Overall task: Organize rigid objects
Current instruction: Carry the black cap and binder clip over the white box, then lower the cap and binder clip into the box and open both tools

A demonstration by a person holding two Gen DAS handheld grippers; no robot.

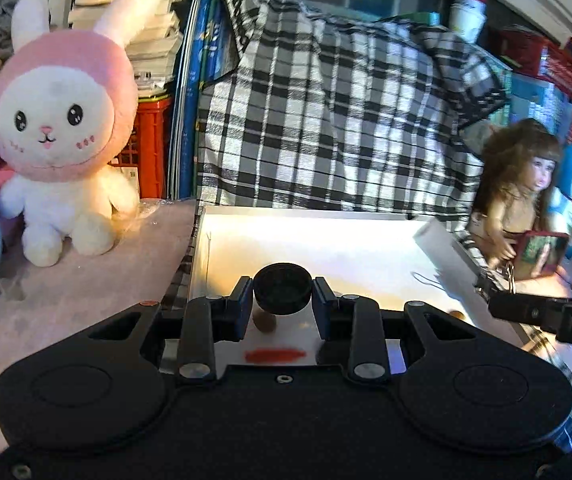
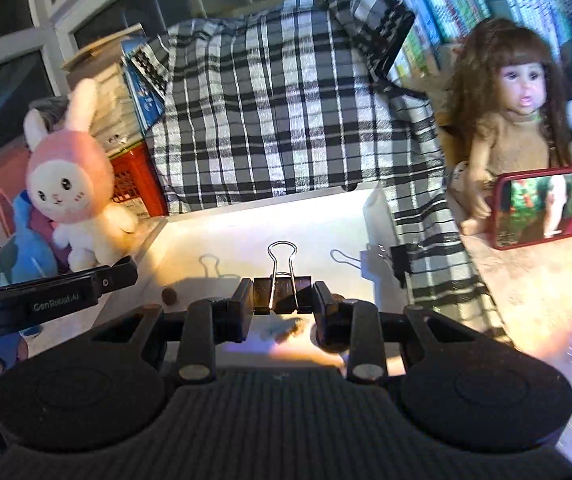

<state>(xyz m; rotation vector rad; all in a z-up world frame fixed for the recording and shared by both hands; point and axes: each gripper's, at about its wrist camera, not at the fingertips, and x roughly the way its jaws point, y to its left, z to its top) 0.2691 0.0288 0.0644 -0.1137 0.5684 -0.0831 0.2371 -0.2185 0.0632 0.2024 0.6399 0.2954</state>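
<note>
My left gripper (image 1: 282, 300) is shut on a round black cap (image 1: 282, 288) and holds it above the white tray (image 1: 325, 236). Below it lie a small brown round piece (image 1: 265, 323) and an orange-red streak (image 1: 274, 355) on the tray floor. My right gripper (image 2: 282, 300) is shut on a black binder clip (image 2: 282, 294) with its wire handles pointing up, above the same white tray (image 2: 270, 220). A second binder clip (image 2: 399, 260) is clamped on the tray's right wall. A small brown piece (image 2: 169, 295) lies on the tray floor at left.
A pink-and-white plush rabbit (image 1: 62, 128) sits left of the tray. A doll (image 2: 513, 120) with a red-cased phone (image 2: 547, 206) stands at the right. A checked cloth (image 1: 325, 112) hangs behind the tray. The other gripper shows at the edge of each view (image 1: 545, 314) (image 2: 46, 300).
</note>
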